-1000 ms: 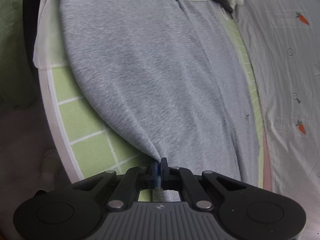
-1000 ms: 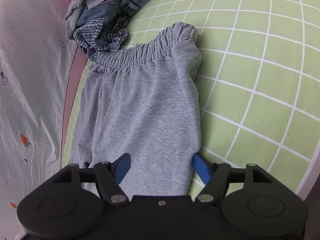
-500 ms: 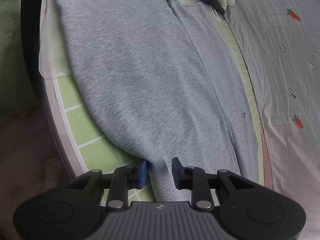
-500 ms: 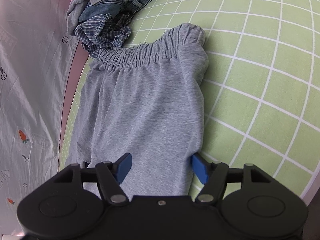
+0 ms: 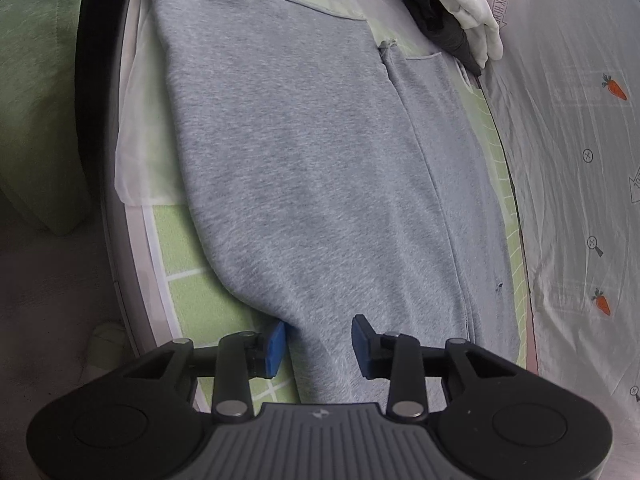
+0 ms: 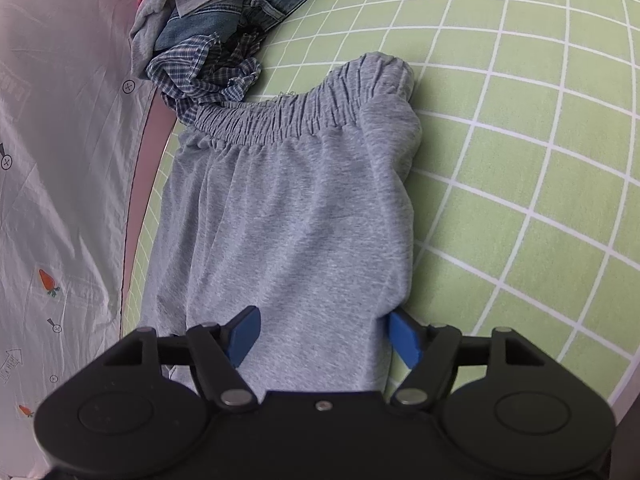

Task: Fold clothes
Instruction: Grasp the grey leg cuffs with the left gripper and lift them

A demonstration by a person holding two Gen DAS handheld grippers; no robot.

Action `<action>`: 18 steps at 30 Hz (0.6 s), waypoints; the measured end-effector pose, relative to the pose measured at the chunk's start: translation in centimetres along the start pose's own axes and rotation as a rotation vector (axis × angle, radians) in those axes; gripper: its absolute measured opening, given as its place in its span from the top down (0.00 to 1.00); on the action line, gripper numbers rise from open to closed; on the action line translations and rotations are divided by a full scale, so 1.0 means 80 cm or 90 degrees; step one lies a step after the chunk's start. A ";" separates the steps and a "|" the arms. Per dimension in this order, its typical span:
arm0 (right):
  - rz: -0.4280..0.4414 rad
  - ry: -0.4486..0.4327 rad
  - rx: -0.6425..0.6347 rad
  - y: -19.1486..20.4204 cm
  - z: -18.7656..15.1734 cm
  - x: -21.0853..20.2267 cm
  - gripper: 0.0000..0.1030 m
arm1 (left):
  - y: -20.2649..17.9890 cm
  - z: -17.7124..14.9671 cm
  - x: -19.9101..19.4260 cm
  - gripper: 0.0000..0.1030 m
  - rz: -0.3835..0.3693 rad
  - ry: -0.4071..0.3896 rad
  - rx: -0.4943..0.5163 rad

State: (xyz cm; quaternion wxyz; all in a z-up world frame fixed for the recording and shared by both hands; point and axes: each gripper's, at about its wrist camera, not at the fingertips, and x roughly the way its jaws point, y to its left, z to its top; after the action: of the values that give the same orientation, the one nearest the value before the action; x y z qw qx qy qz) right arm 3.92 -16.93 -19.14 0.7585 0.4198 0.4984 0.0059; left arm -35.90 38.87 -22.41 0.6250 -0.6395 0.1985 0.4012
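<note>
Nearest, in the left wrist view, left gripper (image 5: 319, 340): blue fingers (image 5: 275, 343) apart and opening. A narrow run of the grey sweatpants (image 5: 304, 168) passes between them; the left finger sits just beside the fabric's edge, the right finger stands clear of it. No grip on the cloth.

Right wrist view, right gripper (image 6: 325, 336): blue fingers (image 6: 405, 338) spread wide, straddling the grey fabric. Right finger is at the folded edge of the cloth, left finger over the cloth surface; whether either touches, cannot tell. Nothing pinched.

Sweatpants lie flat on the green checked sheet (image 6: 520, 168) of the bed. From the left gripper the legs run away, one layer over the other, a seam line showing along the right side, hems at the far end. From the right gripper the fabric runs up to the gathered elastic waistband (image 6: 280, 124), with the right-hand corner bunched into a rounded hump.

Beside the sweatpants, along the sheet's edge: white carrot-print cover (image 5: 580, 184), wrinkled.

Farther off, left wrist view: a white cloth (image 5: 136, 148) under the legs at the bed's left edge; dark and white garments (image 5: 460, 12) at the far right.

Farthest, right wrist view: pile of clothes (image 6: 208, 36) just beyond the waistband, with checked shirt, denim, grey and red pieces.
</note>
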 end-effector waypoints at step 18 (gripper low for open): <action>0.151 -0.093 0.038 0.041 0.016 -0.082 0.99 | -0.136 0.043 -0.097 0.99 -0.138 -0.173 0.148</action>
State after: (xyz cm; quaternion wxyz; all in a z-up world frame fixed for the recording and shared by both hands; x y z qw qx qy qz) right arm 2.92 -18.45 -11.90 0.7738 0.4975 0.3888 0.0499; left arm -33.23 41.80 -9.16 0.7549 -0.5207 0.0875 0.3889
